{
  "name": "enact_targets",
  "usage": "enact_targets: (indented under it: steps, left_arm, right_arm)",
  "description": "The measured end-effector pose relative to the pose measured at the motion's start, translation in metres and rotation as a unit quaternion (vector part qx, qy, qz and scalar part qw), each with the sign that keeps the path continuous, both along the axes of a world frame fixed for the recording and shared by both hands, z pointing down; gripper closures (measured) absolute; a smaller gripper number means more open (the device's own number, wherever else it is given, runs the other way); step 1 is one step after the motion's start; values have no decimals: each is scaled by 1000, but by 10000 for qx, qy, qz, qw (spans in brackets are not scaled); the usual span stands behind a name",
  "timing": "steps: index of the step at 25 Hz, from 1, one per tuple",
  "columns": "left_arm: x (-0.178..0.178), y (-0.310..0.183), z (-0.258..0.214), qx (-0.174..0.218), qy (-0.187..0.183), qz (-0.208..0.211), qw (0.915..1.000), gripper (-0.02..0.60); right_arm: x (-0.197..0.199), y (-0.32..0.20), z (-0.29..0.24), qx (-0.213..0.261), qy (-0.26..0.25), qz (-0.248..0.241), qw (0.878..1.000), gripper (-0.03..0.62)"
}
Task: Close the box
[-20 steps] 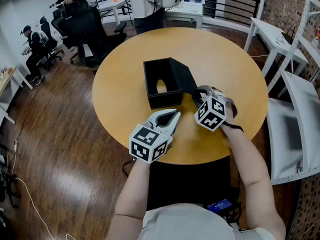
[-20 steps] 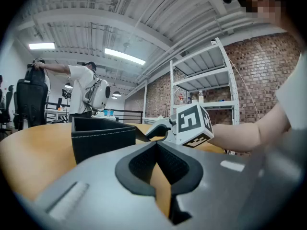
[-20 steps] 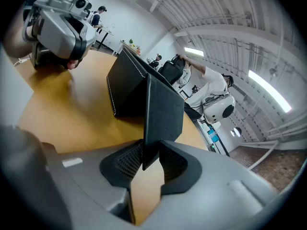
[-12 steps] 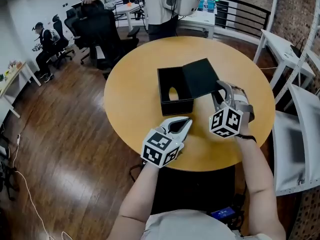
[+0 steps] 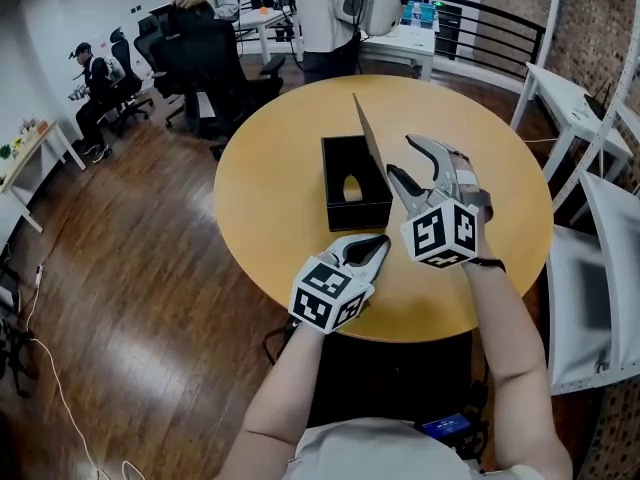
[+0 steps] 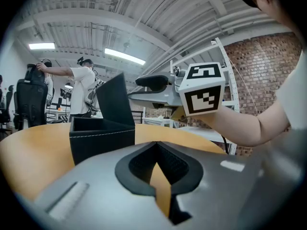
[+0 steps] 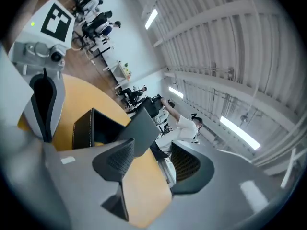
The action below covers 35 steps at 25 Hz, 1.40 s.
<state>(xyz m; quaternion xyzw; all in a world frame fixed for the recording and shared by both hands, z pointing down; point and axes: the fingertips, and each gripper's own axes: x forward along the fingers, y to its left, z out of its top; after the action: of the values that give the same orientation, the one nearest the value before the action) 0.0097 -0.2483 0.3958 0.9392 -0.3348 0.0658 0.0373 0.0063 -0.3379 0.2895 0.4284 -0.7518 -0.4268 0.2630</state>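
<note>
A black box stands open in the middle of the round wooden table, with a tan oval showing in its bottom. Its hinged lid stands nearly upright along the box's right side. My right gripper is open just right of the lid, and its lower finger lies against the lid's outer face. In the right gripper view the lid rises beside the left pad of the right gripper. My left gripper is shut and empty, near the box's front corner, box ahead of it.
The table's front edge is close to my body. Black office chairs and people are at the back left. White tables and a shelf frame stand to the right. Dark wood floor surrounds the table.
The lid has swung from lying flat open on the right to standing nearly upright. My right gripper rose and moved up and left with it. The left gripper has hardly moved.
</note>
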Motion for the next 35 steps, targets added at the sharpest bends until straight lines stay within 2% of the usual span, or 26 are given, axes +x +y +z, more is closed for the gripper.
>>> enact_targets:
  steps: [4, 8, 11, 14, 15, 22, 28, 35]
  left_arm:
    - [5, -2, 1, -7, -12, -4, 10000, 581]
    - [13, -5, 0, -5, -25, -18, 10000, 581]
    - [14, -6, 0, -5, -23, -11, 10000, 581]
    - [10, -6, 2, -6, -11, -6, 10000, 581]
    - [8, -5, 2, -5, -7, -5, 10000, 581]
    - [1, -3, 3, 4, 11, 18, 10000, 581]
    - [-4, 0, 1, 14, 20, 17, 10000, 581]
    - [-6, 1, 0, 19, 24, 25, 10000, 581]
  right_arm:
    - [12, -3, 21, -660, -745, -222, 9948, 367]
    - [39, -2, 38, -1385, -1577, -436, 9768, 416]
    - [53, 5, 59, -2153, -2235, -622, 9486, 453]
    - [53, 20, 84, -2978, -2907, -880, 9050, 484]
    - [52, 25, 91, -3156, -3044, -939, 8938, 499]
    - [49, 45, 113, -3680, -3748, -1162, 8430, 592]
    - [25, 76, 110, -3914, -3470, -1766, 8338, 594]
    - [20, 79, 109, -3944, -3440, -1820, 8325, 594]
